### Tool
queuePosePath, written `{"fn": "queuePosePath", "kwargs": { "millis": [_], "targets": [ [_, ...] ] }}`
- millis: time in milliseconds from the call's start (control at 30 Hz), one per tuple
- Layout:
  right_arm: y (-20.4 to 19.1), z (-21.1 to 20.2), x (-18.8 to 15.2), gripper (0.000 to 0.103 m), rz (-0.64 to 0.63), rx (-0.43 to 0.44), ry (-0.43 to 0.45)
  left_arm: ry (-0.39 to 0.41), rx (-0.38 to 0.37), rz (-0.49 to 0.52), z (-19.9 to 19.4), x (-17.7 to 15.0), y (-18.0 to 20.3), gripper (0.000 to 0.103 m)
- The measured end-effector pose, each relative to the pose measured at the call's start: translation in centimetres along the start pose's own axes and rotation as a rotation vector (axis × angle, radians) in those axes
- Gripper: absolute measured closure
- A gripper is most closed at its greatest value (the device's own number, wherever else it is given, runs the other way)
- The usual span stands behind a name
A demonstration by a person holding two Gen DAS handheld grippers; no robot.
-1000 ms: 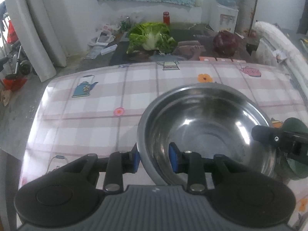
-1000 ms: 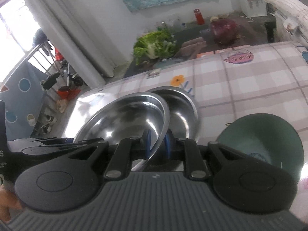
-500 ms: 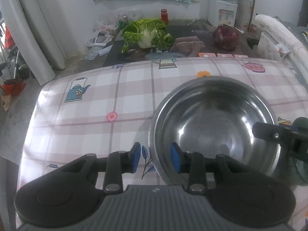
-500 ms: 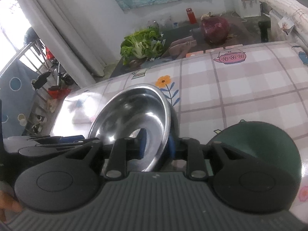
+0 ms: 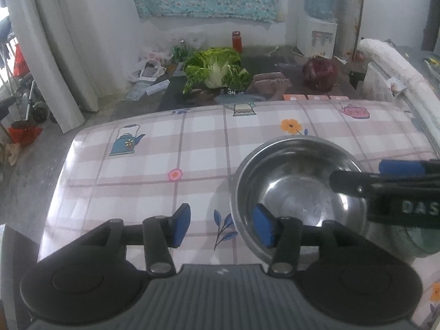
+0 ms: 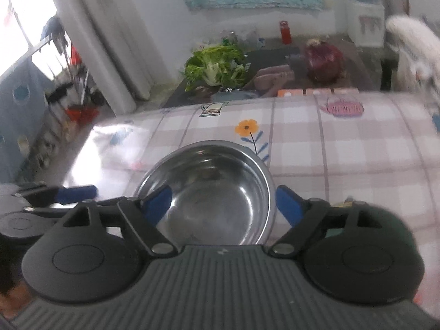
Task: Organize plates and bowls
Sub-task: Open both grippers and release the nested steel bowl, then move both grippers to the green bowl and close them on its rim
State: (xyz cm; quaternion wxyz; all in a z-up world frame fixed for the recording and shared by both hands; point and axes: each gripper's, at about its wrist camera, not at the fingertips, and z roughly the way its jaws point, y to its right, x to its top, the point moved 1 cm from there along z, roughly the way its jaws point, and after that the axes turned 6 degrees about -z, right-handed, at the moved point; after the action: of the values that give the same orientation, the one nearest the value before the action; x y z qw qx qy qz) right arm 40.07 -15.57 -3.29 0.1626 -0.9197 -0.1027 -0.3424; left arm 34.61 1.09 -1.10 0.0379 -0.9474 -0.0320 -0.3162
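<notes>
Both claws have released the steel bowl [image 5: 299,184].

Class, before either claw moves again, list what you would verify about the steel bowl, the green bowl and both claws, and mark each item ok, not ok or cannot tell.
1. Steel bowl rests flat on the tablecloth: ok.
2. Left claw is off the bowl's rim: ok; its jaws are opening, one pad each side of the rim, neither pressing.
3. Right claw has let go: ok; its jaws are opening, wide either side of the bowl.
4. Second steel bowl nested underneath: cannot tell.
5. Green bowl clear of the right claw: cannot tell, mostly hidden.
6. Steel bowl is empty: ok.
</notes>
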Motion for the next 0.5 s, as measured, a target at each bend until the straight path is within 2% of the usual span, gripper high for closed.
{"fn": "queuePosePath", "kwargs": {
  "millis": [67,200,400,500],
  "targets": [
    [-0.4,-0.4,0.4,0.019,-0.023,-0.033,0.009,0.002,-0.005,-0.012,-0.5,-0.2,-0.4,0.051],
    [0.3,-2.4,0.3,0.019,0.026,-0.001,0.050,0.006,-0.026,-0.022,-1.7,-0.7,-1.0,0.048],
    [2.0,-7.1,-1.6,0.019,0.078,0.001,0.119,0.043,-0.106,0.012,-4.5,-1.5,-0.2,0.036],
    [3.4,-9.4,-2.9,0.019,0.127,0.005,0.149,0.044,-0.161,0.036,-5.7,-2.0,1.0,0.034]
  ]
}}
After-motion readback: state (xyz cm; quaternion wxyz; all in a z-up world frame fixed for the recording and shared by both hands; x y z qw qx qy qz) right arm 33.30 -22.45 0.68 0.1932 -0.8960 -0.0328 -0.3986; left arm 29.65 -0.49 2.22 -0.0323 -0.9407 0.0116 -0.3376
